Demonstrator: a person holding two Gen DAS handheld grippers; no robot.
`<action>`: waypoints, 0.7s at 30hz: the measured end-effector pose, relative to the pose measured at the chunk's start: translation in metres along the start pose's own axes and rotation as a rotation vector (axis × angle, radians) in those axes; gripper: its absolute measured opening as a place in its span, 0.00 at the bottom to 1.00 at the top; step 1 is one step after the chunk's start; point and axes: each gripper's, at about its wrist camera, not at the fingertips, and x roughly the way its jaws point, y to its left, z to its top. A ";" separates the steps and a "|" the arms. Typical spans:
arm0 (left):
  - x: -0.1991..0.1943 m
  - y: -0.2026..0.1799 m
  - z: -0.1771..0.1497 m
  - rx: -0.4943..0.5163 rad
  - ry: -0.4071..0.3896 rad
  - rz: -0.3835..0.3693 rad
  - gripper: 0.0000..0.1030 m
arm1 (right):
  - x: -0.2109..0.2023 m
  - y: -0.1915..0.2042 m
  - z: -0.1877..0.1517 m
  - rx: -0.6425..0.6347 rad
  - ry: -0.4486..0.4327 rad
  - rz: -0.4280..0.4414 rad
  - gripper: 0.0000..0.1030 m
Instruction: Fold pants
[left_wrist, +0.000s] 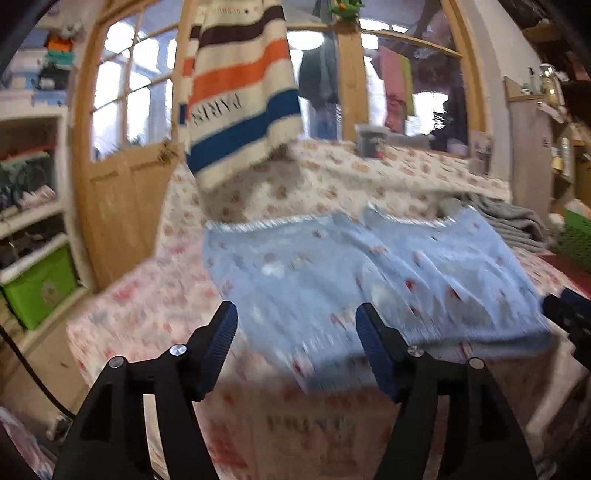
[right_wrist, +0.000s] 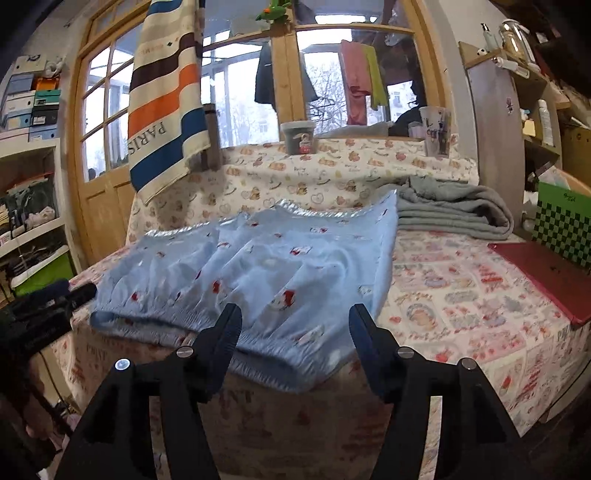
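patterned bed (right_wrist: 461, 295), light blue pants (right_wrist: 258, 273) flat, waistband nearest, legs pointing away

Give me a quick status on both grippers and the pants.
Left gripper open, empty. Right gripper open, empty. Blue pants flat on the bed, near its front edge. Grey blanket lies behind the pants.

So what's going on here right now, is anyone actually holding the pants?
Not at the moment. The light blue pants lie spread on the patterned bed cover, waistband toward the near edge. The left gripper and right gripper are both open, poised at that waistband edge without gripping. A folded grey blanket sits behind the pants.
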 end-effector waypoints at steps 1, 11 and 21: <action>0.003 0.001 0.007 0.001 -0.012 0.020 0.58 | 0.000 0.000 0.004 -0.006 -0.011 -0.012 0.60; 0.001 0.058 0.019 -0.107 -0.044 0.166 0.58 | 0.020 0.070 0.028 -0.106 -0.064 0.174 0.60; -0.008 0.119 -0.011 -0.174 0.007 0.319 0.58 | 0.054 0.178 -0.012 -0.294 -0.037 0.455 0.46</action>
